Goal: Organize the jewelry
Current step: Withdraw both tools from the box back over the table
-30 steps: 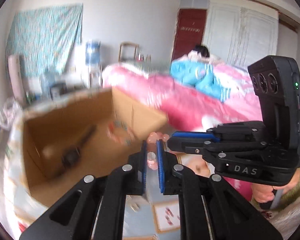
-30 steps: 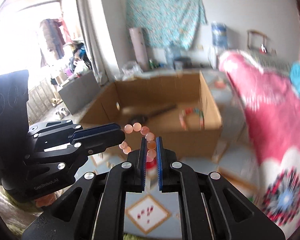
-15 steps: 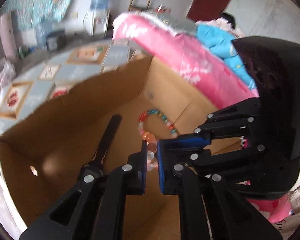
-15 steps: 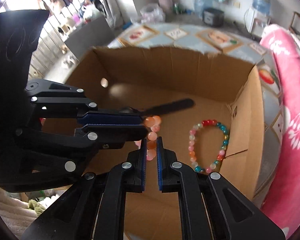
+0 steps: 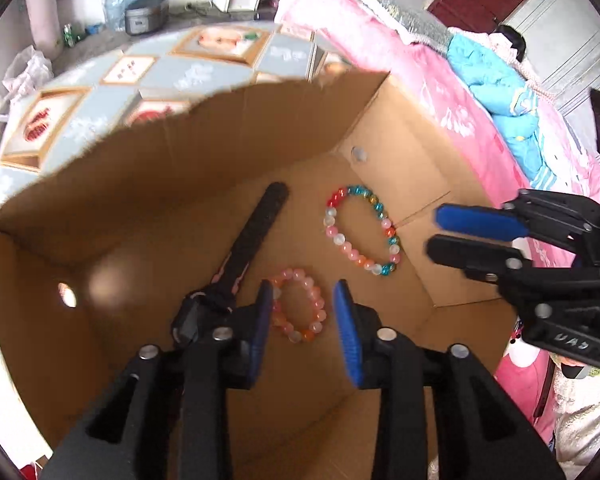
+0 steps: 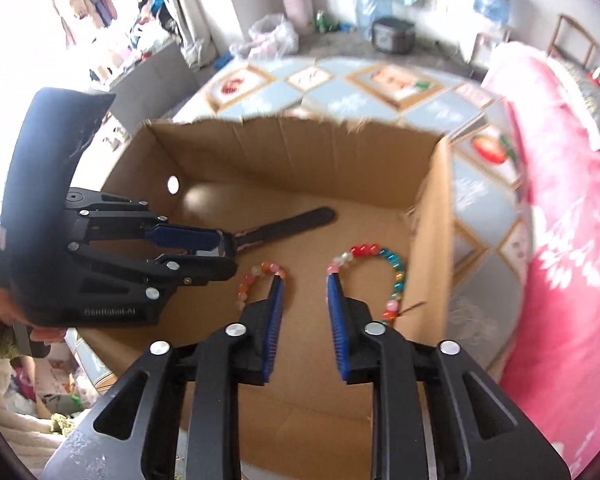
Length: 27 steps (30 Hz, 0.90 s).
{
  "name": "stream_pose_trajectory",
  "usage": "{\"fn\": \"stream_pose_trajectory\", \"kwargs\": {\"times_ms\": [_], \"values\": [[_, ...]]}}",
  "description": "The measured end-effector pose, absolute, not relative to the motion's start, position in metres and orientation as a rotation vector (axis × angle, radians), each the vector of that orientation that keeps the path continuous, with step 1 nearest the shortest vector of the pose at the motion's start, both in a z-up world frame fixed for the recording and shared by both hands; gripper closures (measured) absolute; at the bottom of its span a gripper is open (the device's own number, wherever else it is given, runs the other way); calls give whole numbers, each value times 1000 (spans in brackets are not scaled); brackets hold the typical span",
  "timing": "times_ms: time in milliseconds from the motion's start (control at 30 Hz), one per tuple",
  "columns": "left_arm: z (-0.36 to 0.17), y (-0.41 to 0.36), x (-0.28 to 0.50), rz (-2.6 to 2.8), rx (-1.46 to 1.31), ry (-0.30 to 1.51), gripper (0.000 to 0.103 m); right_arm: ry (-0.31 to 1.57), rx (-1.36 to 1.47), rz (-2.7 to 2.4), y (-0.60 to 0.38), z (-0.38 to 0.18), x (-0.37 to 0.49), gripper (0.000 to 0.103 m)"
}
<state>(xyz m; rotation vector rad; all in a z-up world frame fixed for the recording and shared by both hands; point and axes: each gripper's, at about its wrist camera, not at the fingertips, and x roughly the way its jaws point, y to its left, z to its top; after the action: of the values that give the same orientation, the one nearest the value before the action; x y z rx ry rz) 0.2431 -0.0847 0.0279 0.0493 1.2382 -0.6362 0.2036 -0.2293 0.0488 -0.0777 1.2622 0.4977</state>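
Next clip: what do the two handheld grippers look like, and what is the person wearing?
Both grippers, left gripper and right gripper, are matte black linkages with silver rivets and blue ribbed finger pads. Each carries a black camera housing and pale lettering on its body. Beside the left one a cream knitted sleeve shows.

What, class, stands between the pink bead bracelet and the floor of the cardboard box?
Nothing visible: the pink bead bracelet already lies on the floor of the cardboard box, between the left tongs' open pads, which have just been opening.
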Motion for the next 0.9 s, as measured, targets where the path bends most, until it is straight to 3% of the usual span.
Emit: {"fn": "stream_pose_trajectory", "kwargs": {"times_ms": [167,267,467,533,633,833,900], "values": [[62,-70,228,-617,17,1132,65,1161,-34,467,-247,85,182,75],[93,-55,197,-626,26,1022,61,1089,17,458,-261,108,160,59],[127,-17,92,-729,13,798,25,900,125,470,-285,135,72,32],[115,-8,61,-743,8,791,16,914,161,462,-286,120,49,25],[80,-3,31,-699,-3,826,10,1010,198,409,-275,77,30,24],[-28,-5,22,-440,104,1047,10,1263,237,209,-254,-22,6,24],[-46,-3,25,-417,89,1085,10,1265,190,184,-244,-34,3,23]]}}
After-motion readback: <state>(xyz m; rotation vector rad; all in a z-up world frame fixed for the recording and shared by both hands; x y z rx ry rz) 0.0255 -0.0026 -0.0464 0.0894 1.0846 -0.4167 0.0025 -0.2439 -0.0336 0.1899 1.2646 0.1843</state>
